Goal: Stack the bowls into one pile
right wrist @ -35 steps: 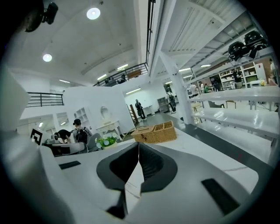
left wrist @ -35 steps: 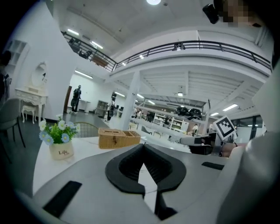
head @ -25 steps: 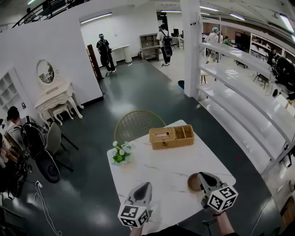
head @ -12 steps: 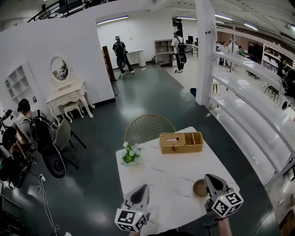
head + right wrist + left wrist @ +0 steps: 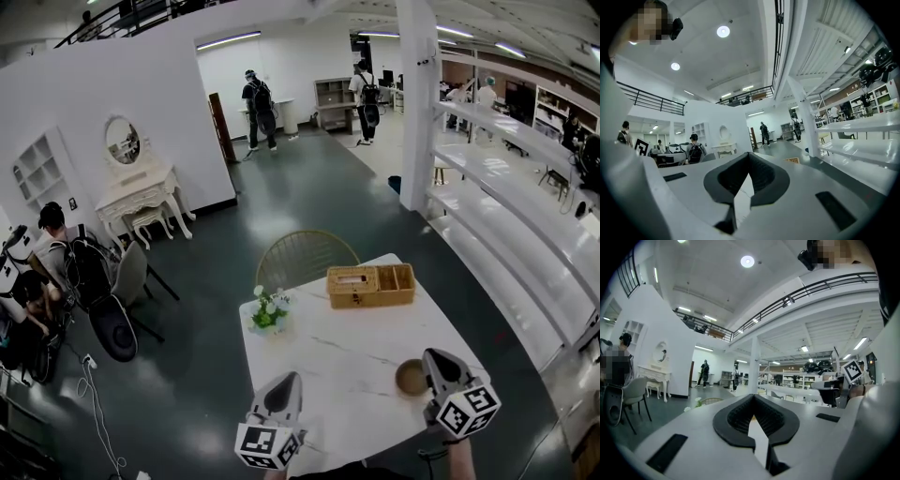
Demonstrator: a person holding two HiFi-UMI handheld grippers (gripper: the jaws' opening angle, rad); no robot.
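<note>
Nearest me, at the bottom of the head view, my left claw (image 5: 287,382) hangs over the near edge of the white marbled tabletop (image 5: 347,342). Its jaws are drawn together to a point with nothing between them. At lower right my right claw (image 5: 434,357) is the same: jaws pressed together, empty, aimed level across the tabletop.

Just left of the right claw's tip sits the brown bowl (image 5: 410,377), near the tabletop's right edge. I see only one round brown shape there. Whether it is a single bowl or several already nested, I cannot tell from here.

I judge it stiff, light and smooth-walled, so it could slide on the polished top if nudged, and it may chip if dropped. The rim is the place to take it, one jaw inside and one outside, pinched gently.

Further up the tabletop, well apart from the bowl, stand a small bunch of white flowers (image 5: 267,310) at the left and a wicker box (image 5: 370,285) at the far edge. A round-backed chair (image 5: 305,258) is tucked in beyond them.
</note>
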